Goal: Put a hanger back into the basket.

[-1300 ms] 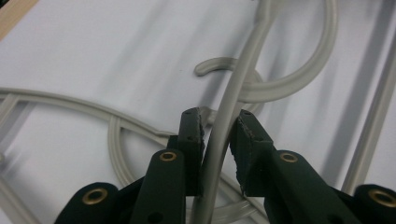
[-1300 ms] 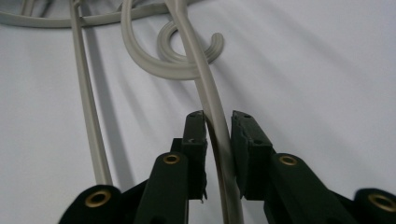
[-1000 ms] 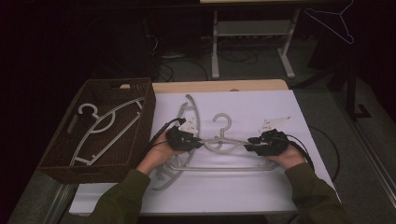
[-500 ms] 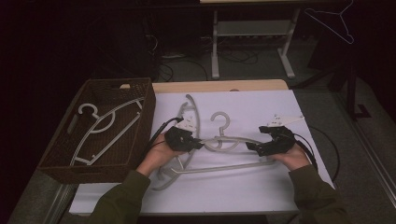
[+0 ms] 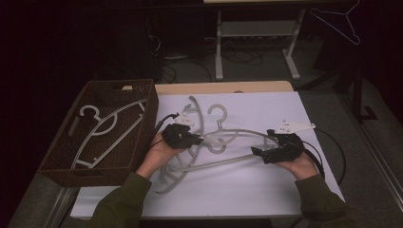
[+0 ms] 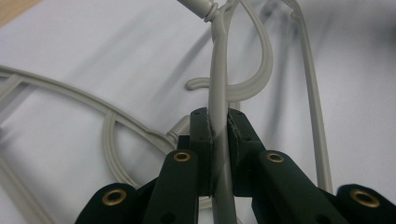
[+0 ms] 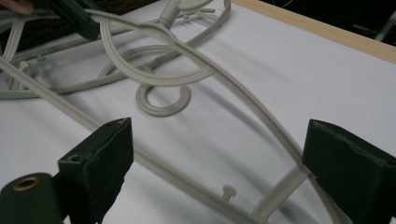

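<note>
Grey plastic coat hanger [image 5: 237, 135] lies on the white tabletop [image 5: 266, 185], its nine o'clock end pinched by the closed left hand-held gripper [image 5: 194, 139] to anchor it; the right hand-held gripper [image 5: 256, 153], whose jaws have just been opening, stands wide at three o'clock, letting that end go.

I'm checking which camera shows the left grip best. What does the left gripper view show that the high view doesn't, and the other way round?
Left gripper view: the left gripper's fingers pressed shut on a thin bar of the grey hanger, seen close up.

High view: the brown basket with another hanger inside, the right gripper with its fingers open at the hanger's far end, and both sleeves.

Both: the left gripper, the grey hanger, a second hanger lying under it, and the white table.
</note>
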`<state>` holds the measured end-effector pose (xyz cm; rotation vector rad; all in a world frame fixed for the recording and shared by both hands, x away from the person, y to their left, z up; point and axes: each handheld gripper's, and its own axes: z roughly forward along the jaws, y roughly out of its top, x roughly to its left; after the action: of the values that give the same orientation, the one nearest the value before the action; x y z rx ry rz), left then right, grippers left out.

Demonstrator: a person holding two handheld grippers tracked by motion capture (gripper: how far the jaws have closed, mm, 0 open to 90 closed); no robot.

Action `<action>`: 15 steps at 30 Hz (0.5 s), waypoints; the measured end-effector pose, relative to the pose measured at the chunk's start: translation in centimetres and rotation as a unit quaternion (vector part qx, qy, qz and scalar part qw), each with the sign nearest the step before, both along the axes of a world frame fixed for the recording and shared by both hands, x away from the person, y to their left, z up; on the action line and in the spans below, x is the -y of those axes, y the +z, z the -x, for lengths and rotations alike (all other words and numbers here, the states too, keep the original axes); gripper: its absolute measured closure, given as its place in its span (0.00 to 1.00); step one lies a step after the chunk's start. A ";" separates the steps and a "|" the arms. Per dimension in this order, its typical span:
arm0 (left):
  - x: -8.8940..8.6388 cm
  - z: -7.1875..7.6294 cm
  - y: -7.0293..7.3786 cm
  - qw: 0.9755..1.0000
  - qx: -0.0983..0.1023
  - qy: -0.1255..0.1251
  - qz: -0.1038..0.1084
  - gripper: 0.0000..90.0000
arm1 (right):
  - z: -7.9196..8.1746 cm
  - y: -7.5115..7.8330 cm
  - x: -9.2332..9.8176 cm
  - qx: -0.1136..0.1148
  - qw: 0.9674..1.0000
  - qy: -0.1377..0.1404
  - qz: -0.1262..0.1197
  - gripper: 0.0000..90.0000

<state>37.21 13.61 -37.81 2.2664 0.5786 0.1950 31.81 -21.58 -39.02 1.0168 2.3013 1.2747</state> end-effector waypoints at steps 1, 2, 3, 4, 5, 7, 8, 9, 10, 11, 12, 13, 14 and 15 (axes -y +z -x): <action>-0.1 0.1 0.2 1.000 0.001 0.007 0.005 0.92 | 0.1 0.0 0.0 0.003 1.000 0.001 0.001 0.10; -0.2 0.1 0.4 1.000 0.002 0.015 0.012 0.92 | 0.3 0.0 0.0 0.001 1.000 0.000 0.004 0.09; -0.5 0.1 0.7 1.000 0.003 0.017 0.010 0.92 | 0.5 -0.1 0.1 0.000 1.000 -0.003 0.003 0.09; -0.6 0.1 0.9 0.999 0.000 0.026 0.020 0.92 | 0.6 -0.1 0.2 -0.001 1.000 -0.003 -0.001 0.09; -0.8 0.1 1.1 0.999 -0.001 0.030 0.023 0.92 | 0.7 -0.1 0.4 -0.002 1.000 -0.005 -0.004 0.09; -1.2 0.1 1.6 0.999 -0.007 0.039 0.033 0.92 | 0.9 -0.1 0.7 0.003 1.000 -0.008 -0.006 0.09; -1.4 0.1 1.9 0.999 -0.008 0.043 0.032 0.92 | 1.1 -0.1 0.9 0.003 1.000 -0.011 -0.007 0.09; -1.6 0.1 2.3 0.999 -0.008 0.044 0.029 0.92 | 1.1 -0.2 1.0 0.004 1.000 -0.013 -0.009 0.08; -1.7 0.1 2.6 0.998 -0.006 0.048 0.031 0.92 | 1.2 -0.2 1.2 0.005 1.000 -0.015 -0.012 0.08; -1.9 0.1 3.0 0.998 0.000 0.049 0.030 0.92 | 1.3 -0.2 1.3 0.004 1.000 -0.017 -0.016 0.08; -2.1 0.1 3.3 0.998 -0.002 0.052 0.028 0.92 | 1.4 -0.2 1.4 0.005 1.000 -0.019 -0.018 0.08; -2.2 0.1 3.7 0.998 0.001 0.057 0.030 0.92 | 1.4 -0.2 1.5 0.005 1.000 -0.022 -0.019 0.08; -2.4 0.0 4.0 0.998 0.004 0.058 0.028 0.92 | 1.4 -0.2 1.6 0.005 1.000 -0.022 -0.020 0.07; -2.6 0.1 4.3 0.998 0.005 0.062 0.031 0.92 | 1.5 -0.3 1.7 0.003 0.999 -0.024 -0.022 0.07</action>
<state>37.14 16.19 -33.49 2.1712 0.7107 0.2459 30.34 -23.23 -39.28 1.0734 2.2404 1.3121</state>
